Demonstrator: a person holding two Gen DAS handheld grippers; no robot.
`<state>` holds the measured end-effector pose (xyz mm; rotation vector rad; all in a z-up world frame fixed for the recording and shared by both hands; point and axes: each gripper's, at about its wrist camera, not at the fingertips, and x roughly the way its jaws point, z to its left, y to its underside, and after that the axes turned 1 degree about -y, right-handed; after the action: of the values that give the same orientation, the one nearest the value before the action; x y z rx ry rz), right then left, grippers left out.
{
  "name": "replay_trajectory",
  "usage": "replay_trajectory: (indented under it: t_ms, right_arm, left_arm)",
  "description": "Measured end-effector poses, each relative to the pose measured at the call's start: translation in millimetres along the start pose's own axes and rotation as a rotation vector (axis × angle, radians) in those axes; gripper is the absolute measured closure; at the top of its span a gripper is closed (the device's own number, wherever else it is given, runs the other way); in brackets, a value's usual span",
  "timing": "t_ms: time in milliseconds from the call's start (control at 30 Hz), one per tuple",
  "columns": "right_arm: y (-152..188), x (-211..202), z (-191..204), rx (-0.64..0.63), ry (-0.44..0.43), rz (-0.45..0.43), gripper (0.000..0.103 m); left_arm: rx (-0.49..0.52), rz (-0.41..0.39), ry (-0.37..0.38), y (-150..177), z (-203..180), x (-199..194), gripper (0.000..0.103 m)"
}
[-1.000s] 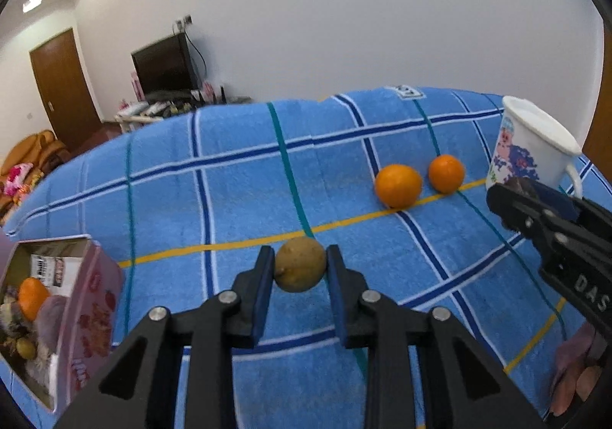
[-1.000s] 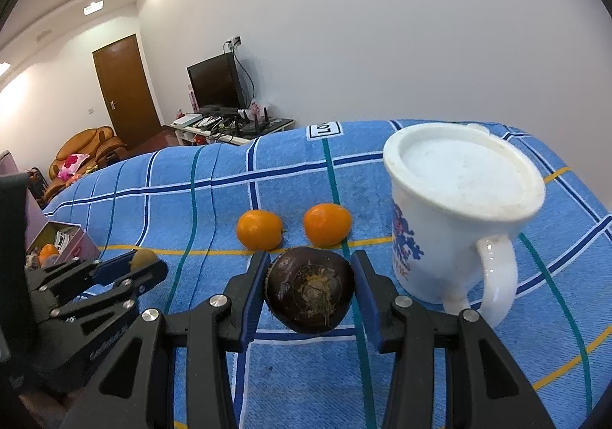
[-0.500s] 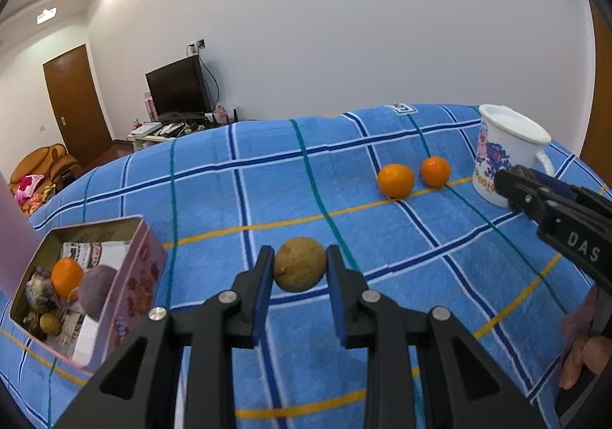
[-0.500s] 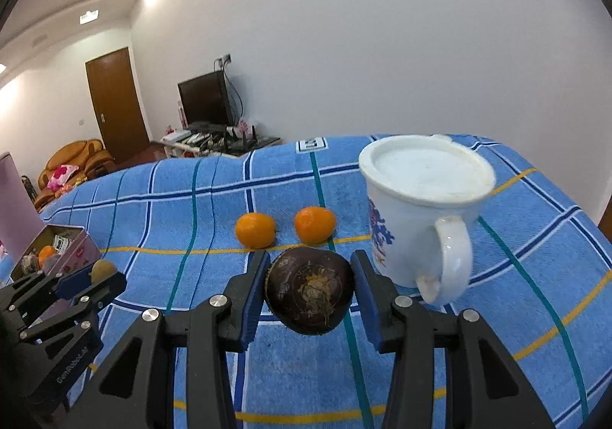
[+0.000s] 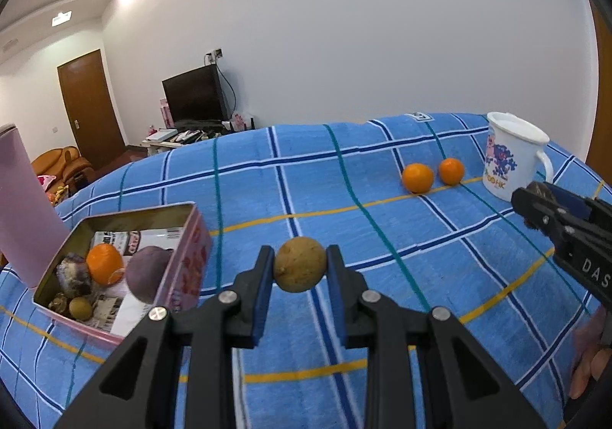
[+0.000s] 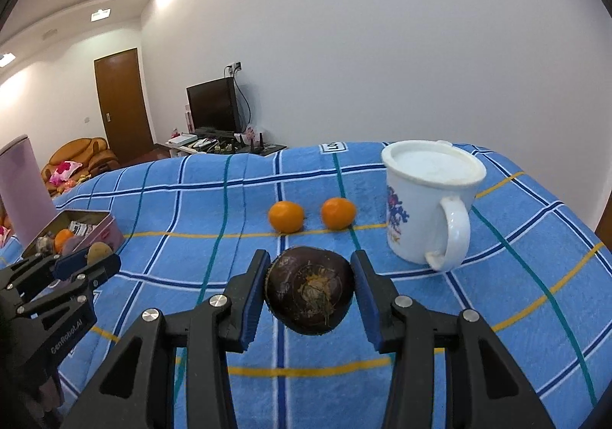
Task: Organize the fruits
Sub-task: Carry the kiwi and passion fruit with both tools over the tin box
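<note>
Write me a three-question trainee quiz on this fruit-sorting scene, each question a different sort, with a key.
1. True or false: the left gripper holds a tan fruit.
2. How many oranges lie loose on the blue cloth? A) one B) two C) four
3. Fill in: the right gripper is shut on a dark ____ fruit.

Key: 1 true. 2 B; the second orange lies beside the first, left of the mug. 3 brown. The pink tin, where another orange already lies, is open.
</note>
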<state>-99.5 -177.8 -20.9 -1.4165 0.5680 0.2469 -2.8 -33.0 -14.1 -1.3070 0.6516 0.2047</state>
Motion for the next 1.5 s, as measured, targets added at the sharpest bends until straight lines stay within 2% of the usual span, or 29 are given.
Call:
replay_trajectory:
  t_ms: [367, 867, 1300, 1500]
  right_arm:
    - [10.6, -10.0, 42.5, -0.028, -0.014, 0.003, 0.057]
    - [17.4, -7.9, 102.0, -0.051, -0.073, 0.024, 0.057]
    - [2.2, -10.3, 171.2, -0.089, -0.170, -0.008, 0.057]
    - [-1.5, -7.9, 195.8, -0.114, -0.211, -0.015, 0.057]
  left_arm:
    - [0.012, -0.026, 0.001, 9.5, 26.1, -14.9, 0.074]
    - [-0.041, -0.071, -0.031, 11.4, 90.0, -21.1, 0.074]
    - [-0.122, -0.123, -0.083, 2.3, 150.1, -23.3, 0.074]
    - [-0.165, -0.131, -0.150, 0.0, 184.2, -20.3, 0.074]
